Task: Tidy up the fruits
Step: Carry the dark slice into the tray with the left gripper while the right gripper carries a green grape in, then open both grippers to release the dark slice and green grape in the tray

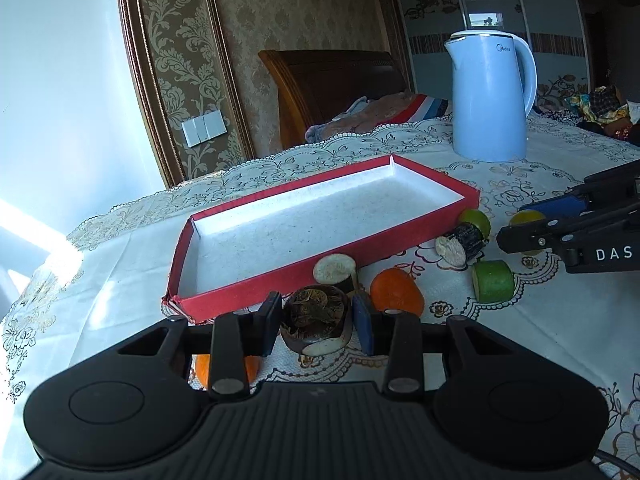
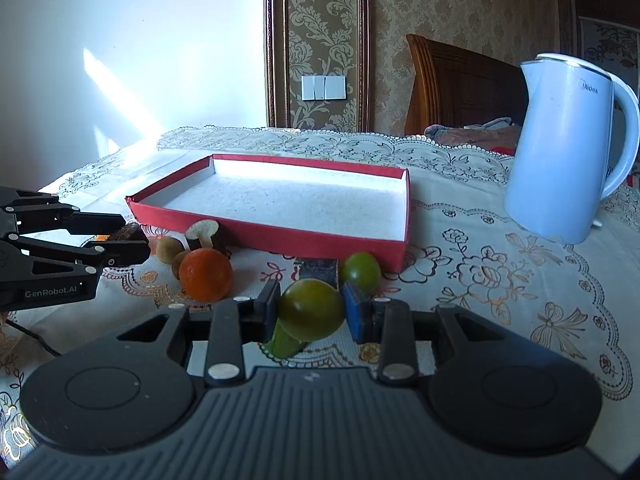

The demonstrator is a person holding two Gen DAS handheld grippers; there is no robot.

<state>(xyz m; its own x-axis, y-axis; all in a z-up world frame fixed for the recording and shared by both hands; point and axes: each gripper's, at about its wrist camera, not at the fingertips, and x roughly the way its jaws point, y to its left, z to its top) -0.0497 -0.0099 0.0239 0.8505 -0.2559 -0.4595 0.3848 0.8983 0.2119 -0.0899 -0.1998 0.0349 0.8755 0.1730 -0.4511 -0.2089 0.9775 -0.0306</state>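
A lace-patterned cream tablecloth (image 1: 540, 320) with embroidered flowers and butterflies covers the table, its scalloped edge running along the far side. Behind it stands a plain pale wall (image 2: 120, 40) crossed by a bright slanted streak of sunlight. Beside that wall, a panel of gold damask wallpaper (image 2: 320, 20) sits in a dark wooden frame, carrying a white triple light switch (image 2: 324, 87). A carved wooden headboard (image 1: 332, 80) rises beyond the far edge, with rumpled bedding (image 1: 380, 114) below it. Farther right, a wardrobe with floral sliding doors (image 1: 480, 12) closes the room.
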